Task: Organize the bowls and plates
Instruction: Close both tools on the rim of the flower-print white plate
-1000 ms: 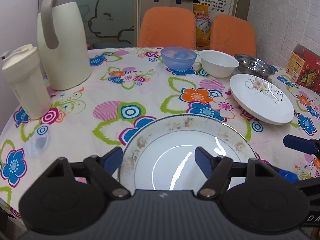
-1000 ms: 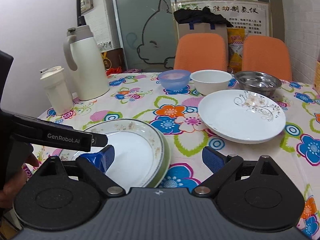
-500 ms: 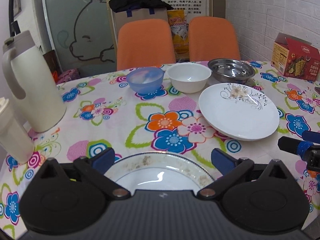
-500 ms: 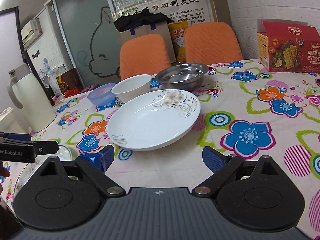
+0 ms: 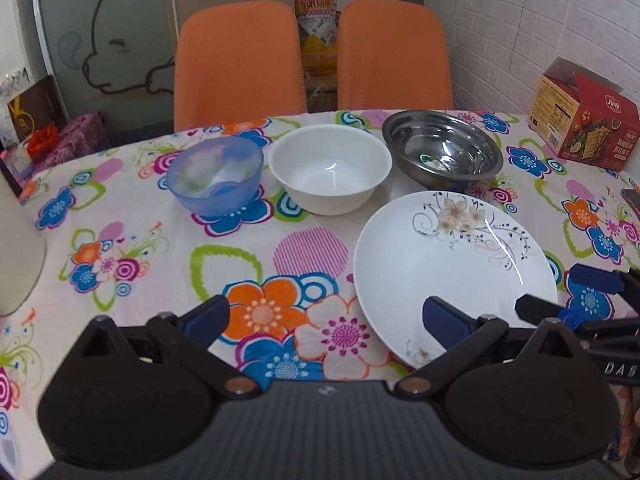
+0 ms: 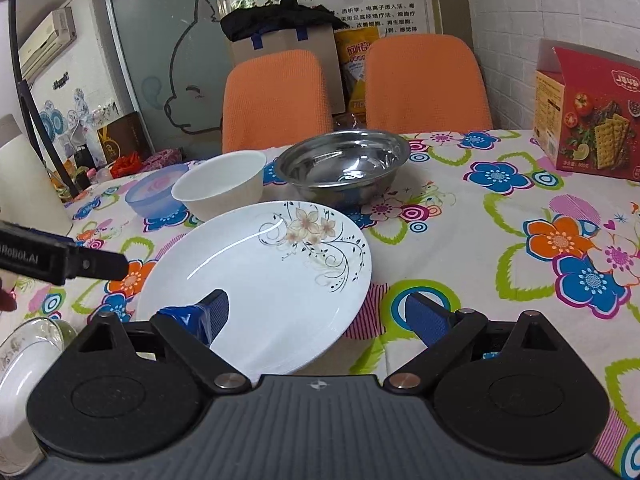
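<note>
A white plate with a flower pattern (image 5: 452, 268) (image 6: 260, 276) lies on the flowered tablecloth. Behind it stand a blue bowl (image 5: 216, 176) (image 6: 156, 196), a white bowl (image 5: 330, 168) (image 6: 220, 184) and a steel bowl (image 5: 442, 152) (image 6: 344, 164). My left gripper (image 5: 323, 316) is open and holds nothing; its right finger hangs over the plate's near left rim. My right gripper (image 6: 318, 314) is open too, its left finger over the plate and its right finger past the plate's near right rim. A stack of rimmed plates (image 6: 28, 352) sits at the lower left.
A red cracker box (image 5: 584, 120) (image 6: 592, 116) stands at the far right. Two orange chairs (image 5: 240, 64) are behind the table. A cream jug (image 5: 16, 248) is at the left edge. My right gripper (image 5: 564, 294) shows beside the plate in the left wrist view.
Both grippers have swung right, away from the stacked rimmed plates, and closed in on the flowered plate. Both have stayed open.
</note>
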Tool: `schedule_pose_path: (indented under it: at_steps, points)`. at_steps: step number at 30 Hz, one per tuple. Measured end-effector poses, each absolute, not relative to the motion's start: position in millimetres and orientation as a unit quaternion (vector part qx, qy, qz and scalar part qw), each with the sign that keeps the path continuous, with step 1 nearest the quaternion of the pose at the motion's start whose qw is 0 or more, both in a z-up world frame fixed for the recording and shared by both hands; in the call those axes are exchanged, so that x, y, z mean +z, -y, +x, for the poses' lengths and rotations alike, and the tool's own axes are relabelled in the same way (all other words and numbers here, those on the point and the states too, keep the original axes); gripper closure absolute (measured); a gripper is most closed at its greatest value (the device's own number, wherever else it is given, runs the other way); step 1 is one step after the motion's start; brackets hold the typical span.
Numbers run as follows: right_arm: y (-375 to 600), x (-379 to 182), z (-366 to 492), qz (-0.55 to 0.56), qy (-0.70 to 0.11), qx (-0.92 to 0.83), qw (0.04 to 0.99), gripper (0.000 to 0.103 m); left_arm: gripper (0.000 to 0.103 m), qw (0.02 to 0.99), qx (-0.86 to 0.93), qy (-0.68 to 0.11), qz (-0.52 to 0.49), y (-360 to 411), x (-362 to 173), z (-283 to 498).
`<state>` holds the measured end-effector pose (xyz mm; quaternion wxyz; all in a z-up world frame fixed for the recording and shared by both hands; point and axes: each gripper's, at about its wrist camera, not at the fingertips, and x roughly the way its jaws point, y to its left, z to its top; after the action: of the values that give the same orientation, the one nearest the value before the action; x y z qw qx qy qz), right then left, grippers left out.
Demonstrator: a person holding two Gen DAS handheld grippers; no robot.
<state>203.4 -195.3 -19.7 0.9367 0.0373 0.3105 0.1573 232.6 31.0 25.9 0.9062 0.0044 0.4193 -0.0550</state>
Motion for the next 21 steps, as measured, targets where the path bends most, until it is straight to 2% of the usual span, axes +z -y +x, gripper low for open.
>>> schedule_pose_path:
  at_steps: [9, 21]
  points:
    - [187.0, -28.3, 220.5, 0.022, -0.335, 0.16, 0.928, 0.02, 0.001, 0.882, -0.085, -0.463, 0.002, -4.5, 0.8, 278.2]
    - [169.0, -37.5, 227.5, -0.025, -0.35, 0.159, 0.923, 0.018, 0.003, 0.868, -0.083, -0.49, -0.001, 7.6, -23.0, 294.5]
